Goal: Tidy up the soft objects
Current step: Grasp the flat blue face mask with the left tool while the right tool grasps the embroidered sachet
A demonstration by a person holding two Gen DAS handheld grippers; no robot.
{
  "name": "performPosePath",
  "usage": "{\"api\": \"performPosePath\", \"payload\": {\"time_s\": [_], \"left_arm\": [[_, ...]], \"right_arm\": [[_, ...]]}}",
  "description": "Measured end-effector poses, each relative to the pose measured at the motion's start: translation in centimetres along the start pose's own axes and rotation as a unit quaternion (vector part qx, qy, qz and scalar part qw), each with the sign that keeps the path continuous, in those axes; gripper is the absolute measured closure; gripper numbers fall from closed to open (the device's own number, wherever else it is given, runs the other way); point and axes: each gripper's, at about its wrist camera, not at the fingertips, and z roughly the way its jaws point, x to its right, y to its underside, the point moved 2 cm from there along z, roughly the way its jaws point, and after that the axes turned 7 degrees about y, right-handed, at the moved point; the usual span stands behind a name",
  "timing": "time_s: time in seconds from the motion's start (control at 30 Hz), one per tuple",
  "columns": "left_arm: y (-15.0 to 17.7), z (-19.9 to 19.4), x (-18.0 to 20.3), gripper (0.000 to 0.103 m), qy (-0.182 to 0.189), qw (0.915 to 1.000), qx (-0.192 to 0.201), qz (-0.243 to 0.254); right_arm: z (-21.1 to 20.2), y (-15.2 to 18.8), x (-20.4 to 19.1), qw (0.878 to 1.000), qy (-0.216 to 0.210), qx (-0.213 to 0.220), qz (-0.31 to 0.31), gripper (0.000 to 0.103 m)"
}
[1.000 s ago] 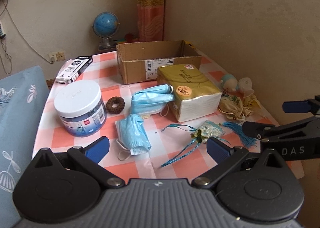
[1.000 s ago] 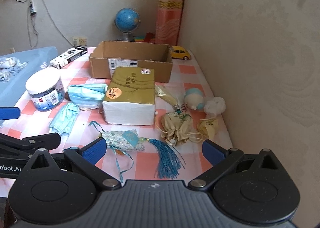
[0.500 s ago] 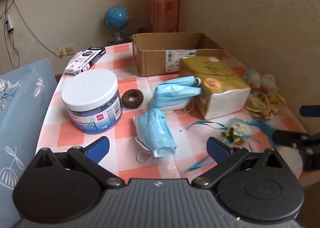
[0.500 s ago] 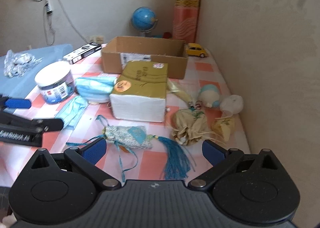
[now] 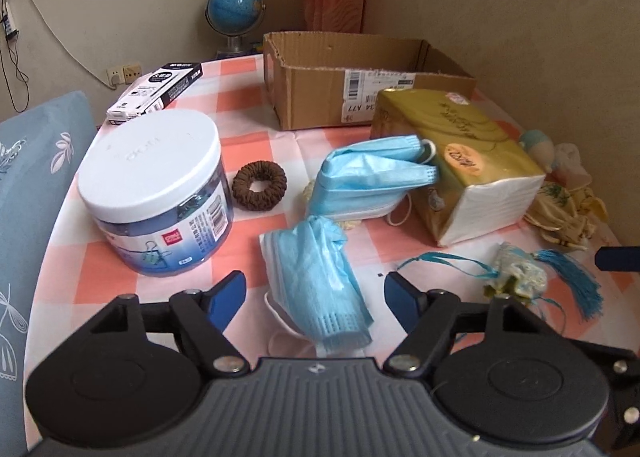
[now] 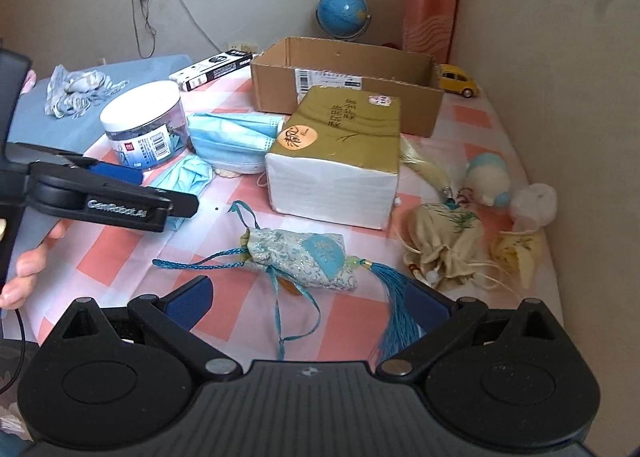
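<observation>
A crumpled blue face mask [image 5: 316,281] lies on the checked tablecloth, between the fingers of my left gripper [image 5: 314,295]. Its jaws are closing and the pads stand clear of the mask on both sides. Behind it lie a stack of folded masks [image 5: 368,181], a brown scrunchie [image 5: 260,185], a gold tissue pack [image 5: 460,161] and an open cardboard box [image 5: 320,97]. My right gripper [image 6: 306,299] is open just short of a blue brocade sachet [image 6: 304,257] with a tassel. A cream drawstring pouch [image 6: 444,241] lies to the sachet's right.
A white-lidded jar of clips [image 5: 160,185] stands left of the masks, with a black-and-white carton [image 5: 156,93] and a globe [image 5: 236,13] behind. A yellow toy car [image 6: 460,81] and small plush toys [image 6: 488,177] sit by the right wall. A blue cushion [image 5: 32,177] borders the table's left edge.
My left gripper has moved down and forward over the crumpled mask, and its fingers have come closer together. The right gripper has sunk towards the sachet.
</observation>
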Motion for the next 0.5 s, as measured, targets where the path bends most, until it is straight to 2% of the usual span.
{"api": "performPosePath", "payload": {"time_s": [0.1,0.23,0.3,0.37,0.43,0.5], "left_arm": [[0.0,0.7,-0.1,0.028,-0.001,1.0000,-0.003,0.001],[-0.1,1.2,-0.4,0.039,0.004,0.9999,-0.005,-0.009],[-0.2,1.3,-0.4,0.041,0.003,0.9999,-0.002,-0.009],[-0.4,1.3,-0.5,0.050,0.003,0.9999,0.000,-0.011],[-0.5,1.3,-0.5,0.064,0.005,0.9999,0.000,-0.011],[-0.5,1.2,-0.6,0.066,0.009,0.9999,0.001,-0.014]], "right_arm": [[0.6,-0.2,-0.2,1.000,-0.005,-0.004,-0.006,0.000],[1.4,-0.4,-0.2,1.000,-0.011,-0.008,-0.011,0.000],[1.7,-0.5,-0.2,1.000,-0.012,-0.010,-0.012,0.000],[2.0,-0.6,-0.2,1.000,-0.015,-0.011,-0.012,0.000],[2.2,-0.7,-0.2,1.000,-0.018,-0.013,-0.011,0.000],[2.4,-0.8,-0.2,1.000,-0.023,-0.013,-0.009,0.000]]}}
